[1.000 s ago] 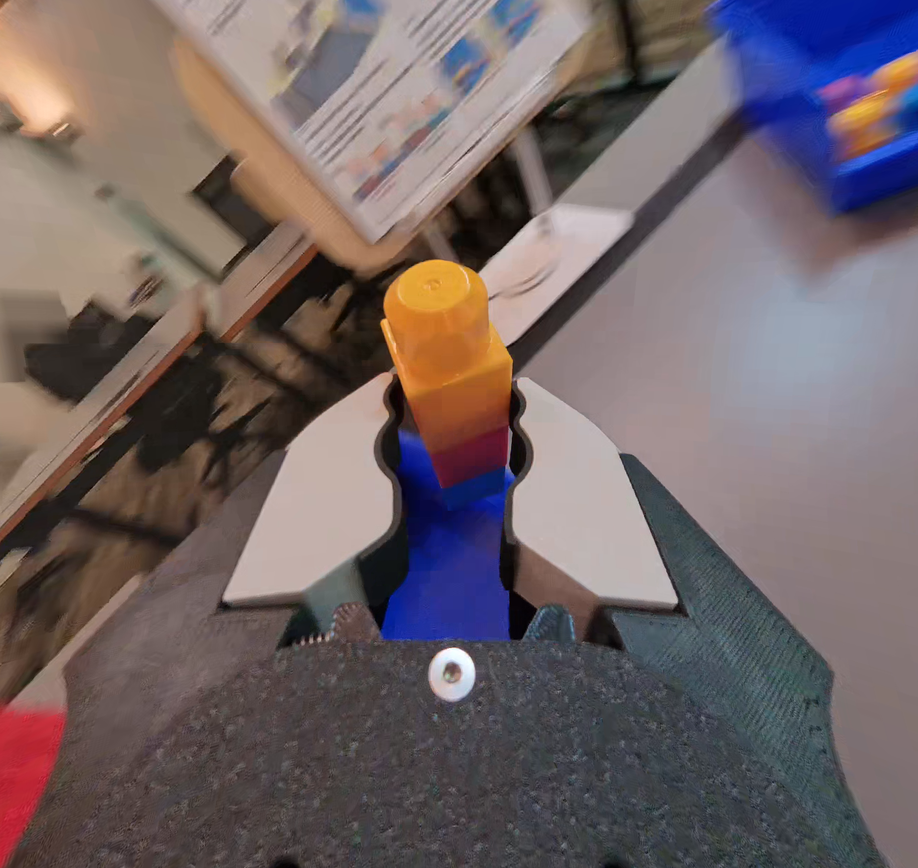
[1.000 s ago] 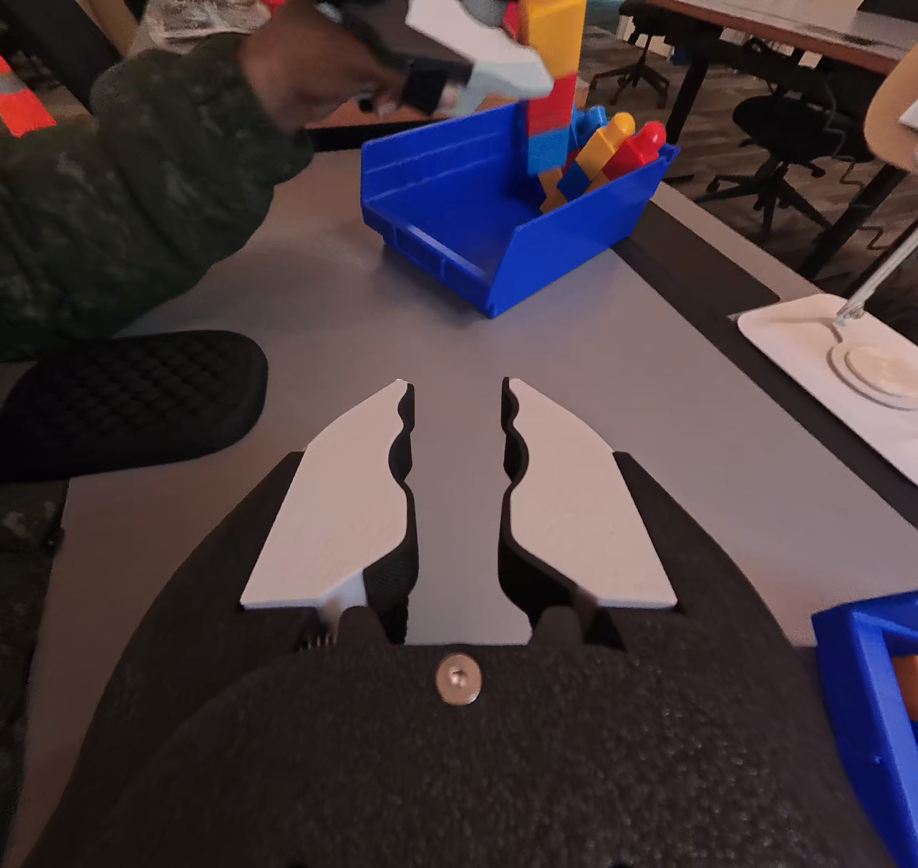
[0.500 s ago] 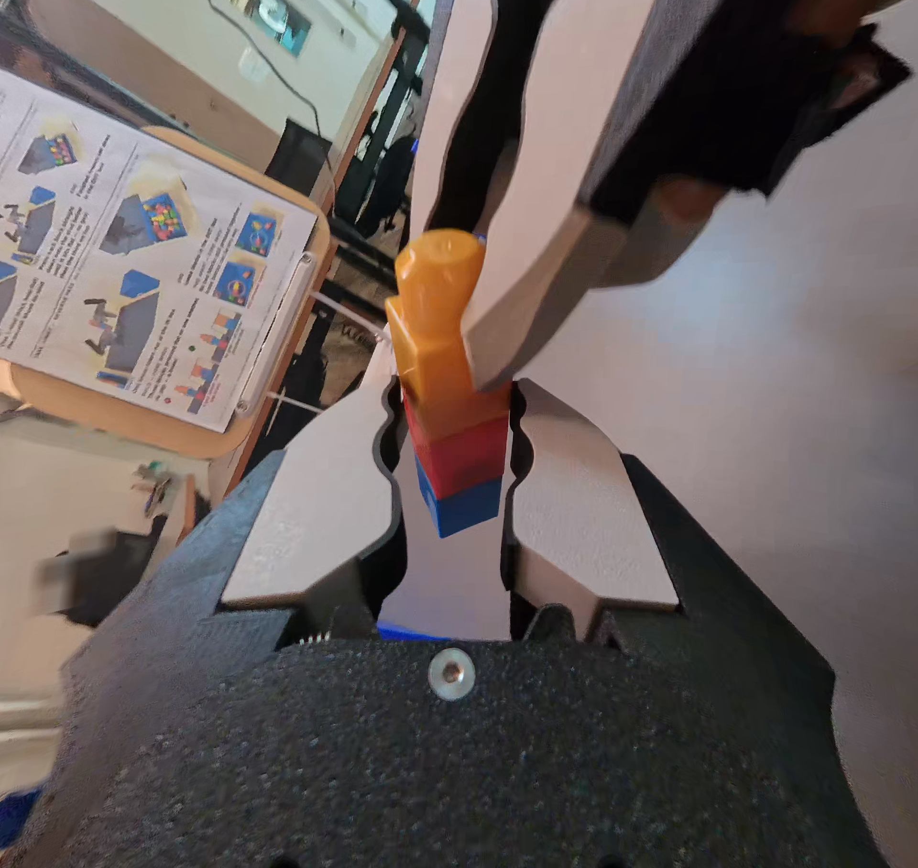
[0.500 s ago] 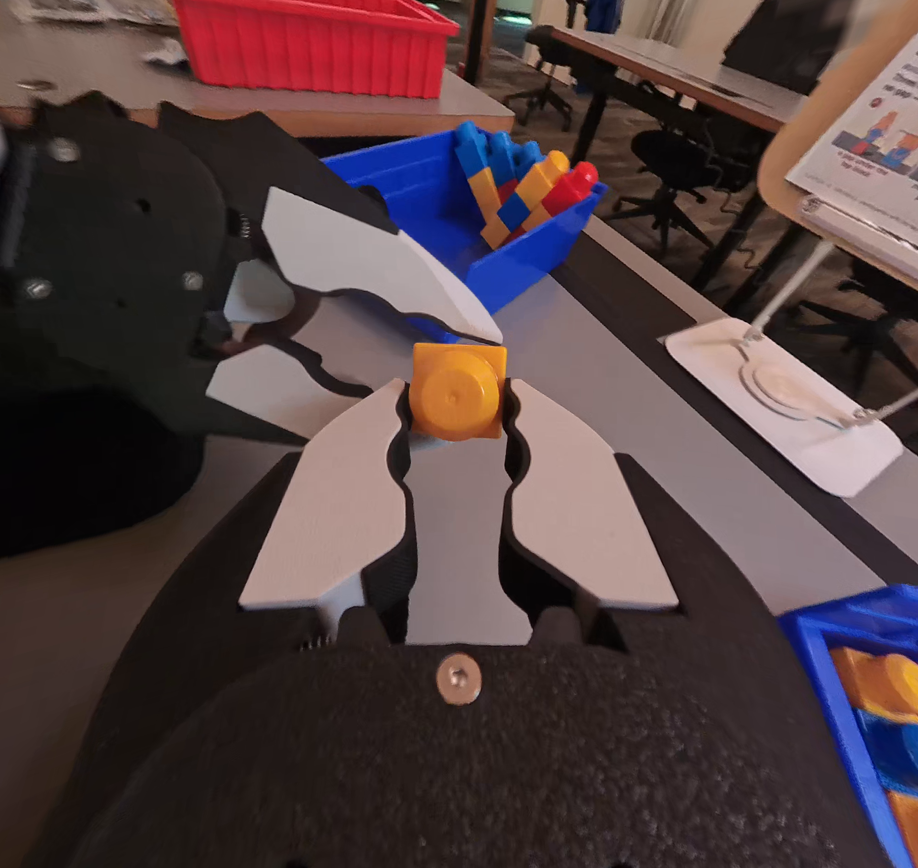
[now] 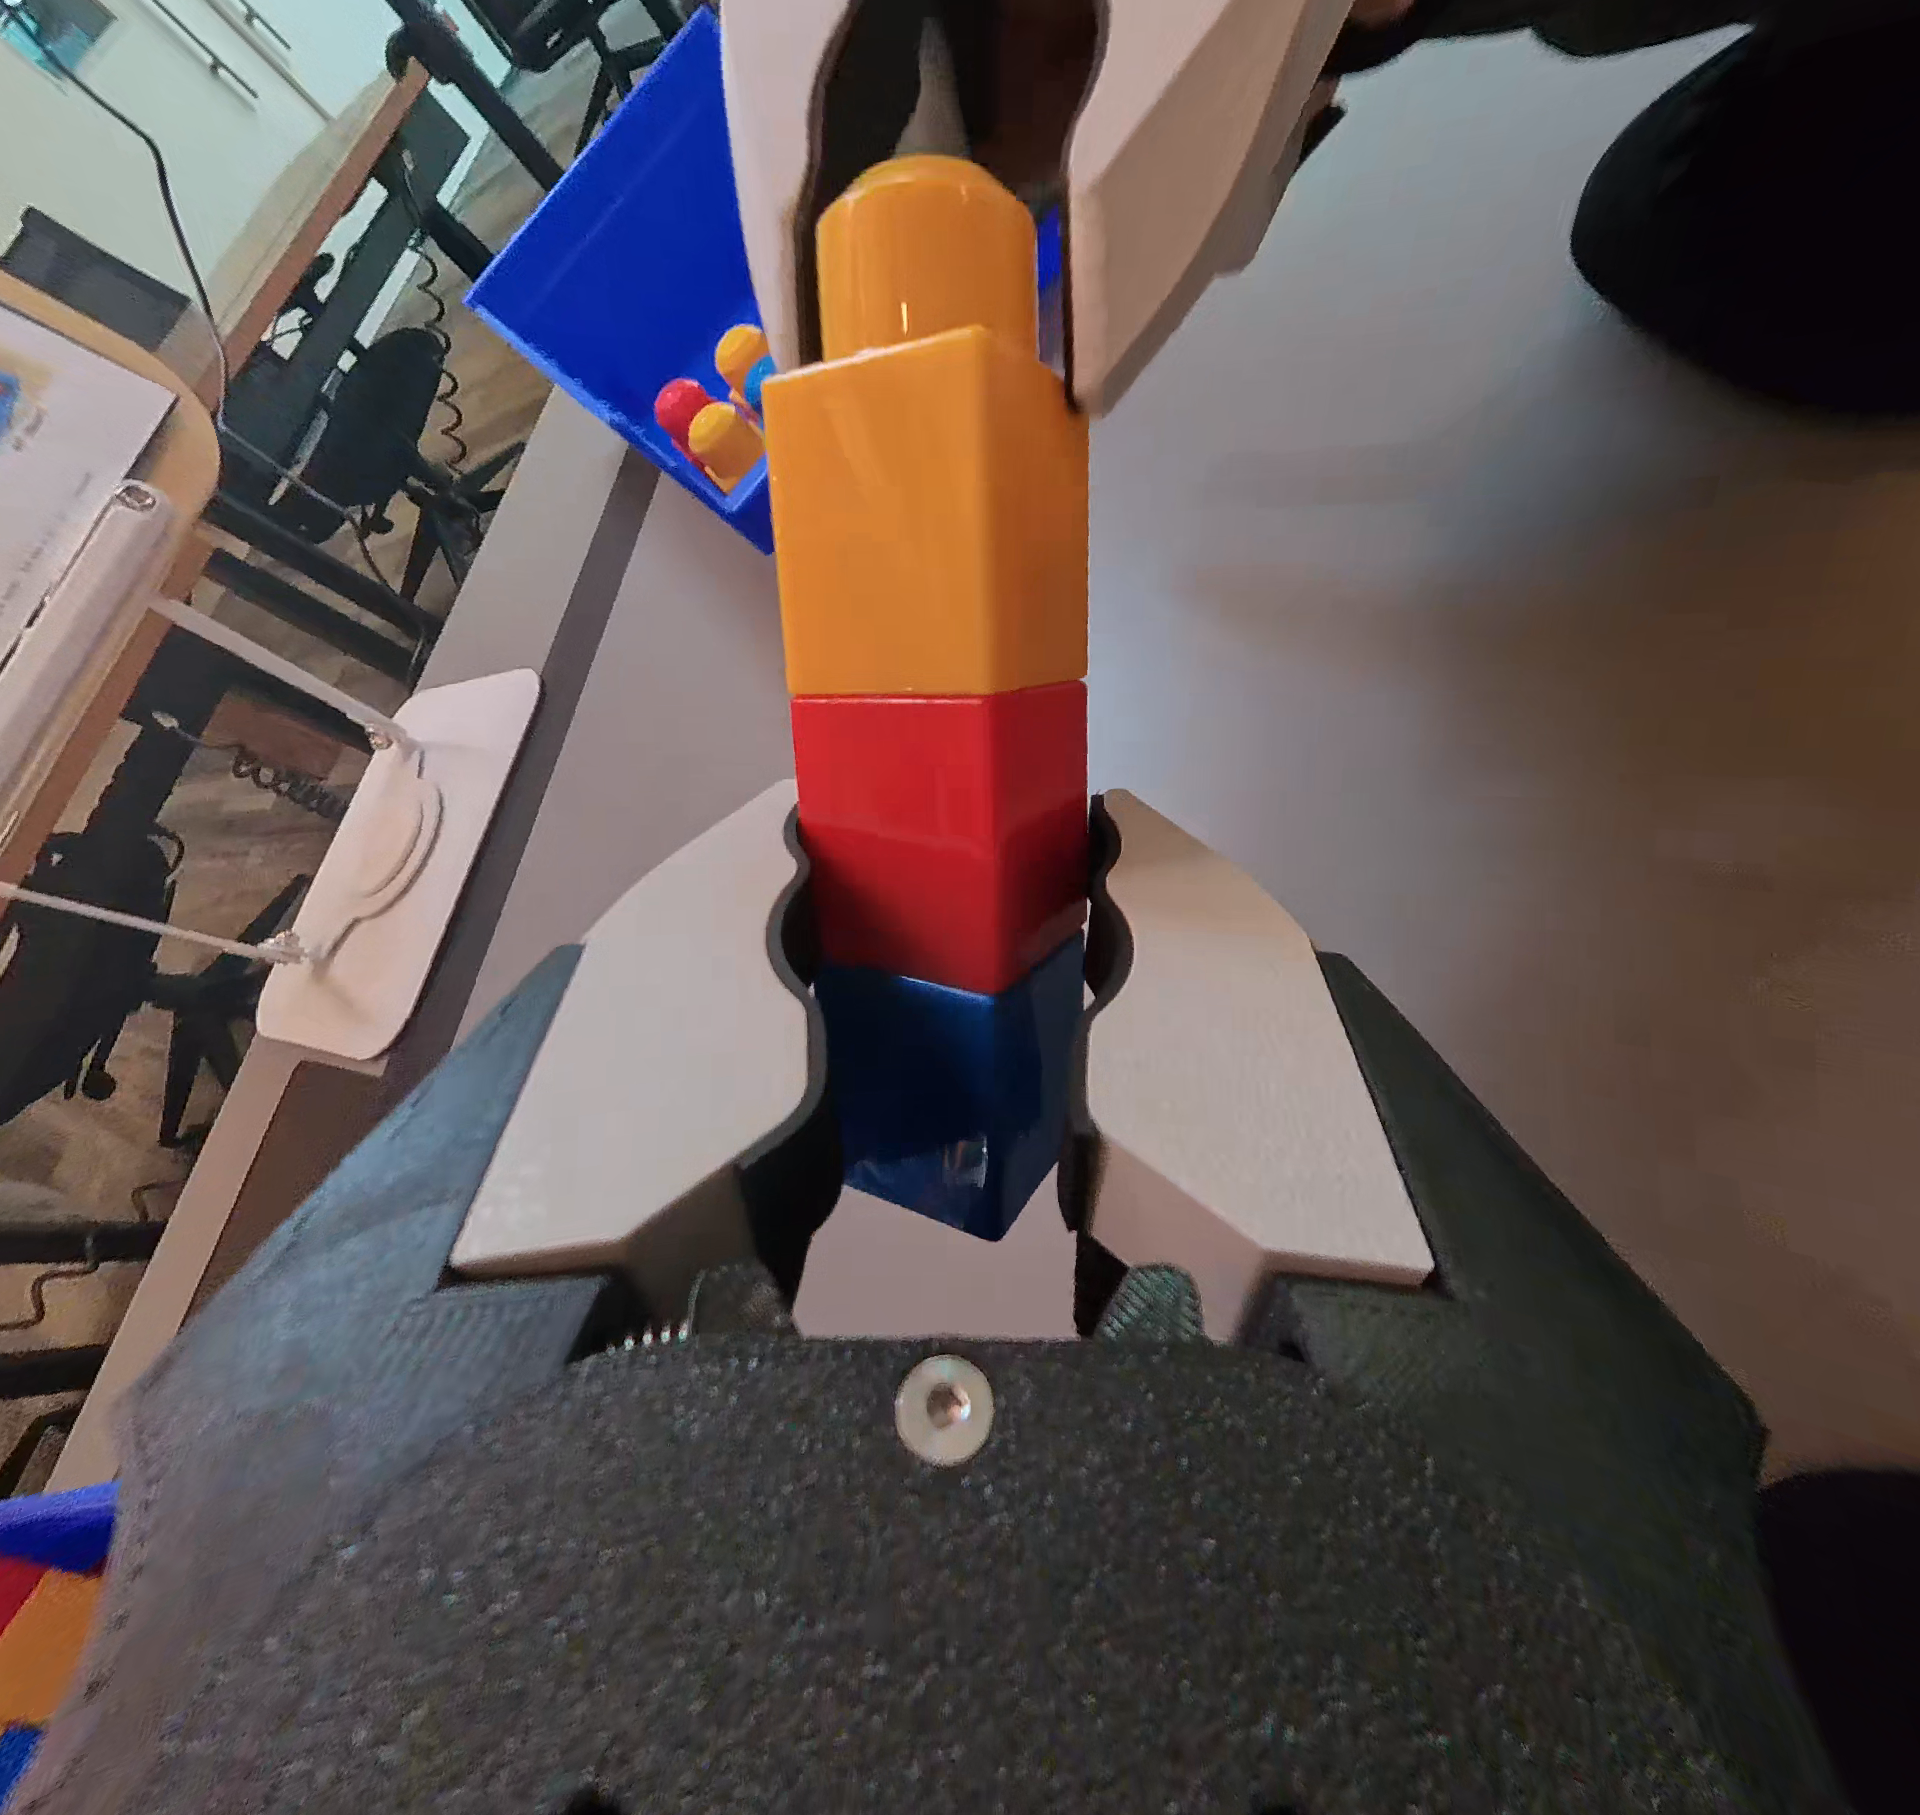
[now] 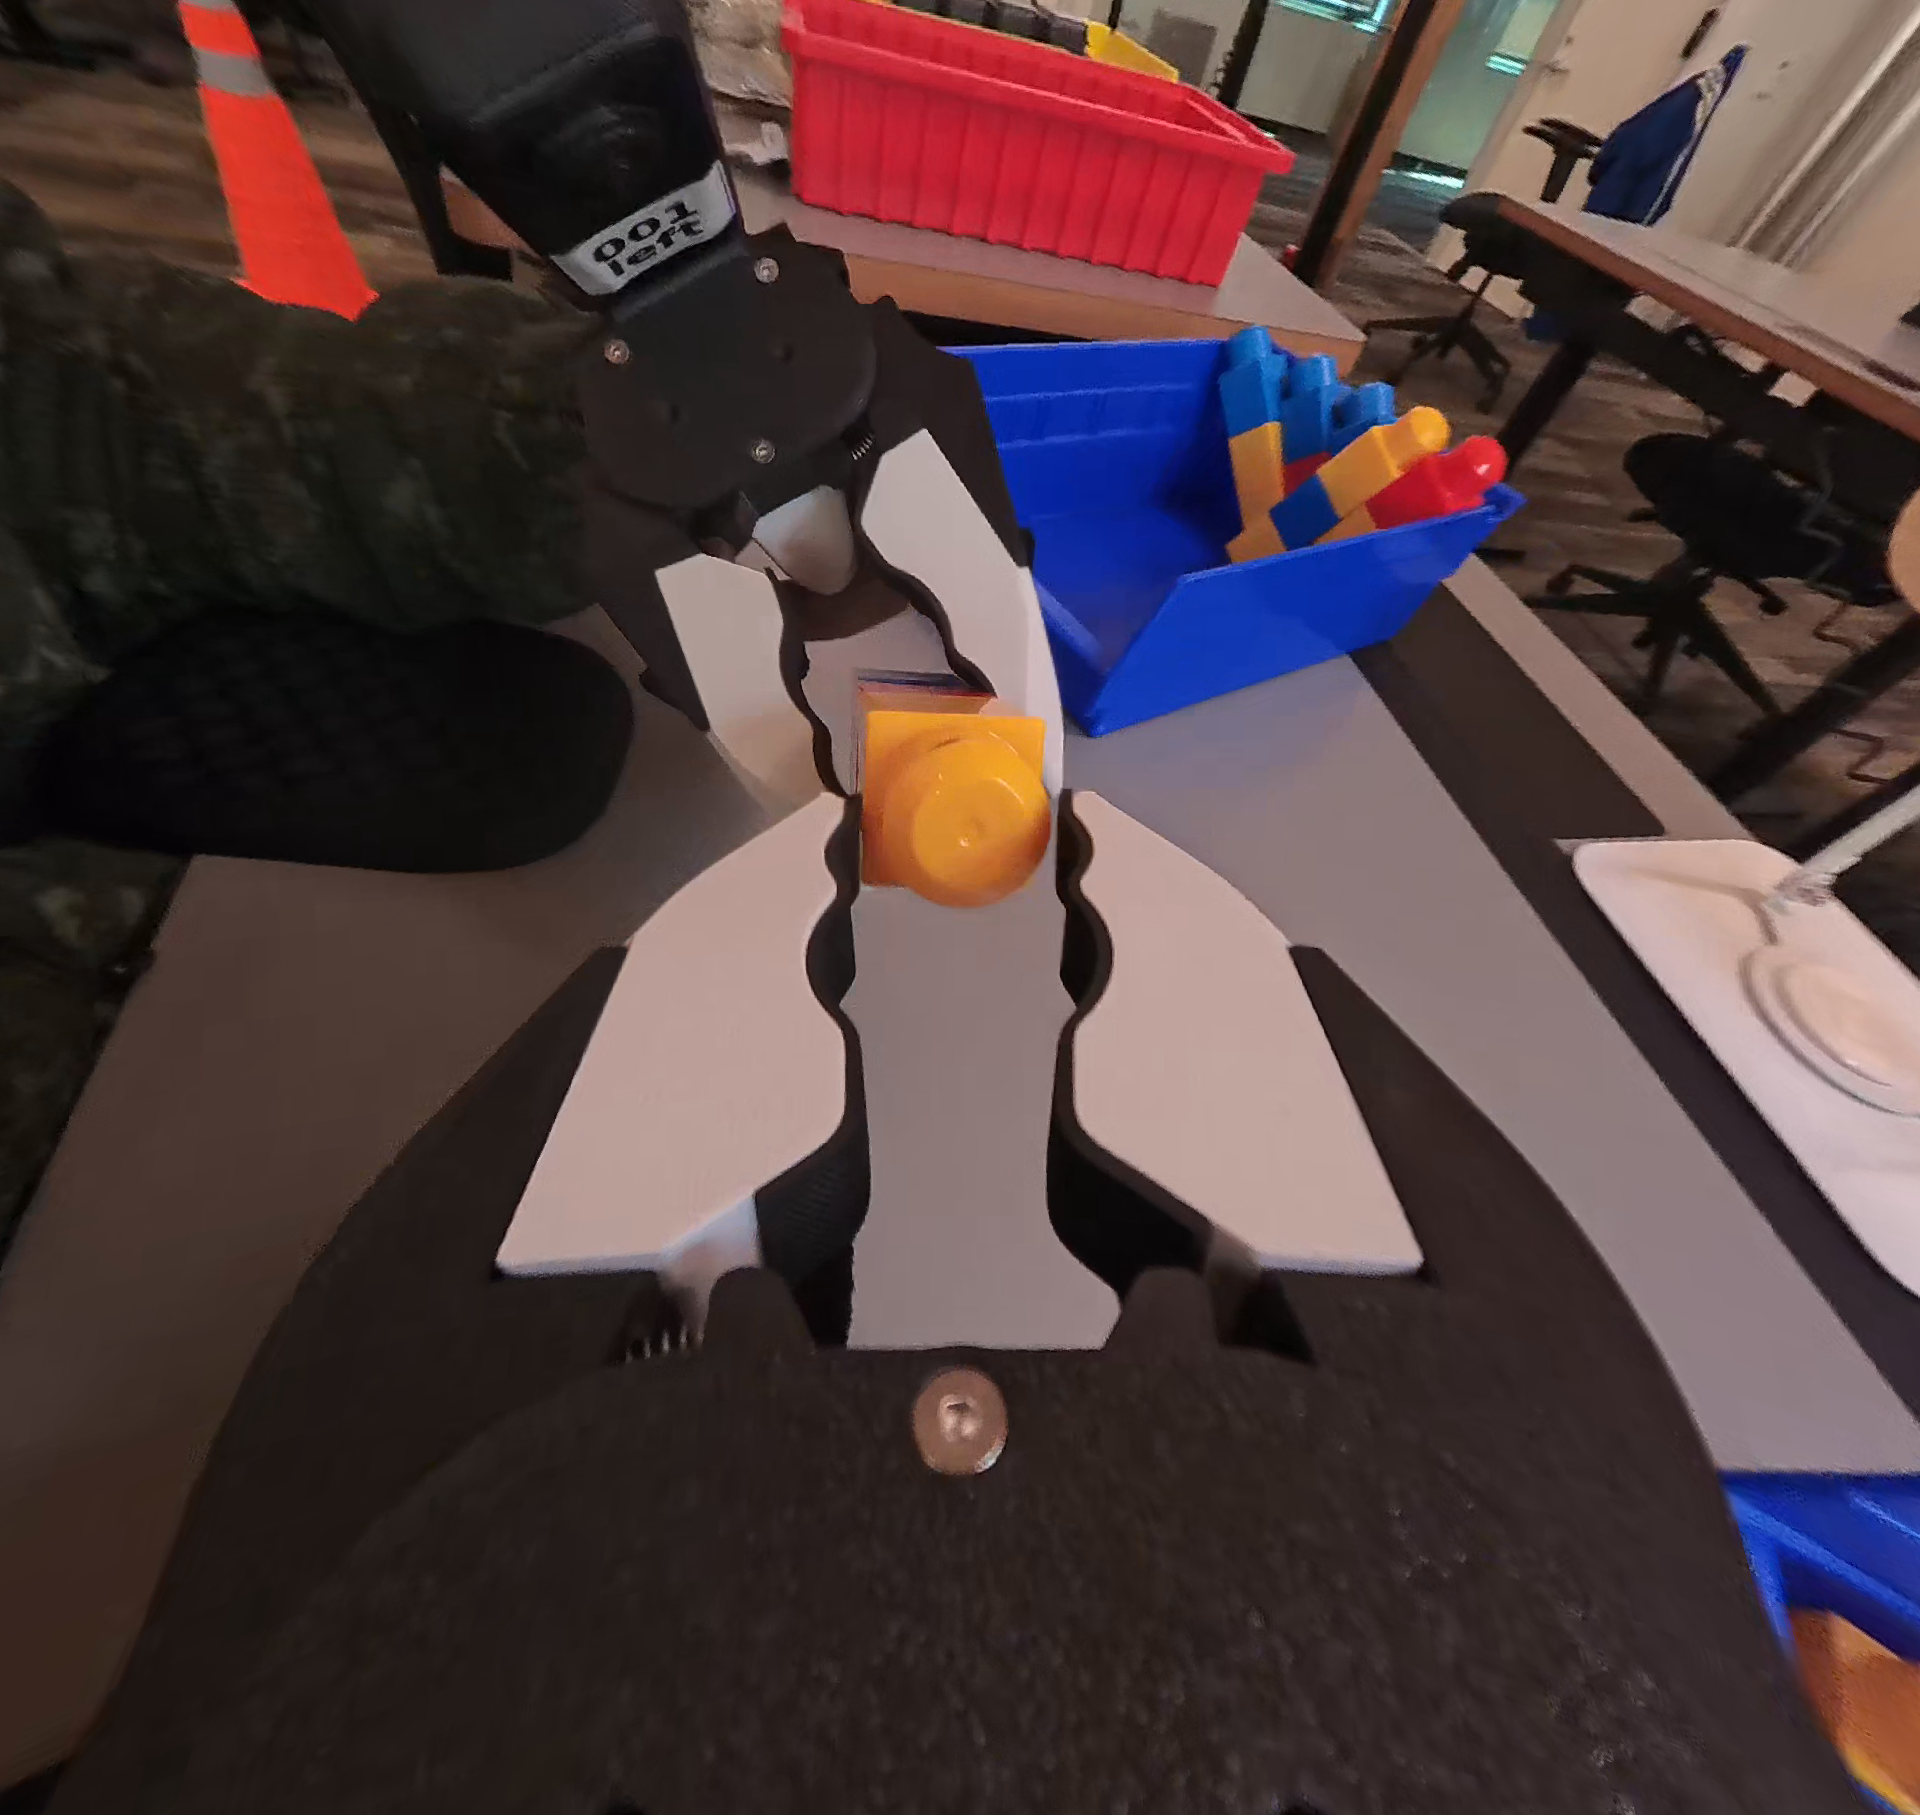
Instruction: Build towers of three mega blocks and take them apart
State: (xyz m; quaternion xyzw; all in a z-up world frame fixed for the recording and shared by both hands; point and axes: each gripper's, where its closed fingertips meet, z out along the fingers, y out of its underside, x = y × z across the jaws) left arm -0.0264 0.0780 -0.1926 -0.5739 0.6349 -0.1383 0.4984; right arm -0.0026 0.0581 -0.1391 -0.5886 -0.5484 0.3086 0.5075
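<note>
**Left gripper clamped tower base for separation**

Left gripper point(image 5: 940, 944) gripped the red block point(image 5: 935, 830) and blue block point(image 5: 935, 1090), anchoring the tower above the table point(image 5: 1455, 726). I held the right gripper point(image 6: 956, 830) unclamped around the orange block point(image 6: 951, 804), presumably to pull it off.

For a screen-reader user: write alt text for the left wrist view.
The left gripper clamps a three-block tower, blue under red under orange, its jaws on the red and blue blocks. The right gripper reaches in from above, its jaws around the orange block's stud. Behind, on the grey table, a blue bin holds more blocks.
</note>
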